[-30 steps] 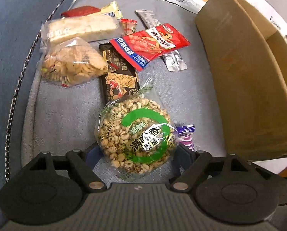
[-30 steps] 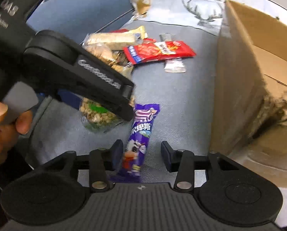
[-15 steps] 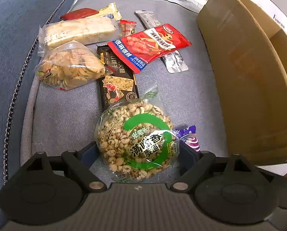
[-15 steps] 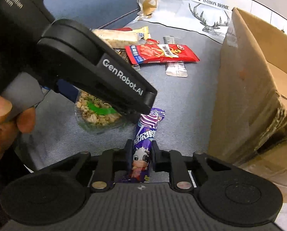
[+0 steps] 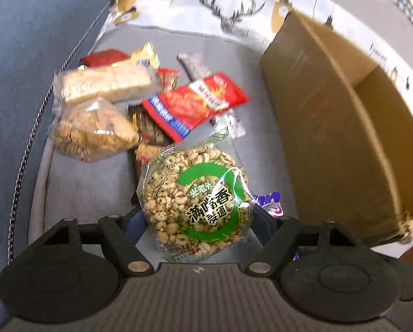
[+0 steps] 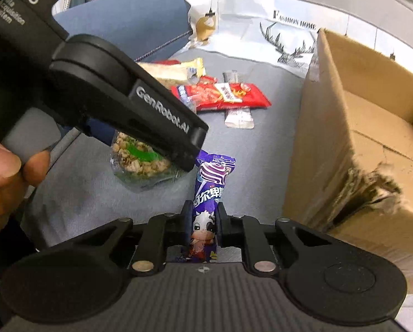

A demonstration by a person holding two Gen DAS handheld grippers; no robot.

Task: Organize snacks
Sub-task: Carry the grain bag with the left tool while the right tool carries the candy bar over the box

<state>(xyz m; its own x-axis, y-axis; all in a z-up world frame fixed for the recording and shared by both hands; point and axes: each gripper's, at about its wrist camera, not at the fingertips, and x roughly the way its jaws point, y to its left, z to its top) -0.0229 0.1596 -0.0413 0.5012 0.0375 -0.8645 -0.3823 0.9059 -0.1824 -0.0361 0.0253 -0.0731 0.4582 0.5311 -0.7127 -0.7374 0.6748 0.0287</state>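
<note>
Snack pile (image 5: 140, 105) left of cardboard box (image 5: 331, 127)

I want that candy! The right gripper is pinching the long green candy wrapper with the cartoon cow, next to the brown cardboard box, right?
Almost. The long candy wrapper with the cartoon cow is purple, not green, as the right wrist view shows. The right gripper is pinching it, next to the brown cardboard box.

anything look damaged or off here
Yes: the cardboard box has a torn, frayed near corner, ragged and crushed open. The snacks themselves look intact, just heaped loosely on the grey cushion.
</note>
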